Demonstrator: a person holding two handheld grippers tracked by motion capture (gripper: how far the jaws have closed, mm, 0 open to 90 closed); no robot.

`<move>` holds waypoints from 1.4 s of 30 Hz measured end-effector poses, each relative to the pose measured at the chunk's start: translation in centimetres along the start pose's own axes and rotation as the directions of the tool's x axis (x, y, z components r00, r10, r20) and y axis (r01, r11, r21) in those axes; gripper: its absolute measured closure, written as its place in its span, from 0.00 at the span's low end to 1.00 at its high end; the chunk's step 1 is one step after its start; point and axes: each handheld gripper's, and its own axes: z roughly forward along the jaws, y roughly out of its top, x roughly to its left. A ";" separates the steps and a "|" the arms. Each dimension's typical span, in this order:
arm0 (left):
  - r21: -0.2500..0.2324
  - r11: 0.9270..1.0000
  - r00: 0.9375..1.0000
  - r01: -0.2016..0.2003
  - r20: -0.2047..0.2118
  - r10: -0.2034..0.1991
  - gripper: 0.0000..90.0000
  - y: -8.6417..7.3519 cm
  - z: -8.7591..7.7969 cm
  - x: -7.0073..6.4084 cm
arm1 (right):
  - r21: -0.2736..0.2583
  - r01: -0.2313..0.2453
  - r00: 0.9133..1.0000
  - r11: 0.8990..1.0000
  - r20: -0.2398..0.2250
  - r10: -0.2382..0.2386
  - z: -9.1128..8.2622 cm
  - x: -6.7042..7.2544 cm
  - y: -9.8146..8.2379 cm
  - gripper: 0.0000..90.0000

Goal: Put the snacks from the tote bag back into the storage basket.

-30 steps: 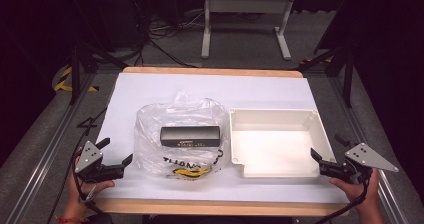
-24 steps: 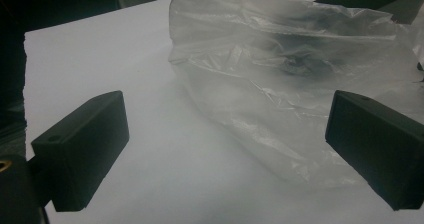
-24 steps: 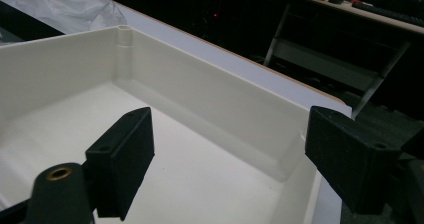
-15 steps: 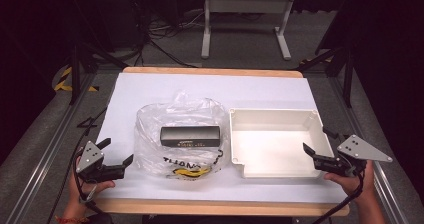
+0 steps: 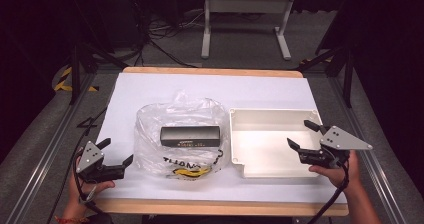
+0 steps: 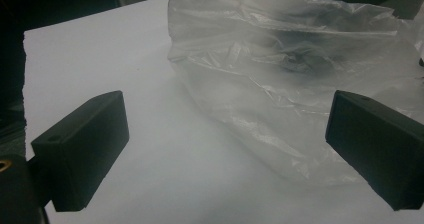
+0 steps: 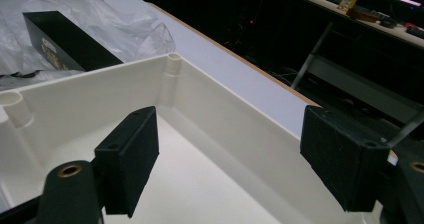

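- The right gripper (image 5: 305,143) is held over the right wall of the tray (image 5: 235,134); its jaws have just been closing and are seen about half apart, the wall between them, untouched by either pad.
- In the right gripper view, one jaw is seen over the tray's floor and the other outside the rim, above the table edge.
- Beyond these jaws, past the tray's far wall, the box (image 7: 65,41) is seen lying in the bag (image 7: 100,14).
- The left gripper (image 5: 117,153) is held low over the sheet (image 5: 150,91), jaws wide apart, nothing between them but bare sheet.
- Just ahead of the left jaws the bag (image 6: 300,74) is seen; its crumpled near side stands between them and the box, which appears through the plastic as a dark blur.
- In the high view the box (image 5: 190,135) is seen just beside the tray's left wall, separated from it by the bag's skin.
- Small pale print runs along the box's front; it cannot be read.
- Black lettering and a yellow mark are seen on the bag's near side, upside down and creased; they cannot be made out with certainty.
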 end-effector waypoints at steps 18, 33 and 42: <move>0.000 1.000 1.000 0.005 0.005 -0.005 0.05 0.0 0.0 0.0 | 0.023 0.046 0.986 0.999 -0.163 -0.041 5.1 1.6 2.8 0.25; -0.003 1.000 1.000 -0.002 0.005 0.002 0.05 0.0 0.0 -0.1 | 0.052 0.131 0.945 0.990 -0.309 -0.109 10.2 2.8 6.5 0.27; -0.004 1.000 1.000 0.001 0.010 -0.001 0.05 0.0 0.0 -0.1 | 0.077 0.153 0.909 0.985 -0.403 -0.110 13.2 3.9 7.6 0.27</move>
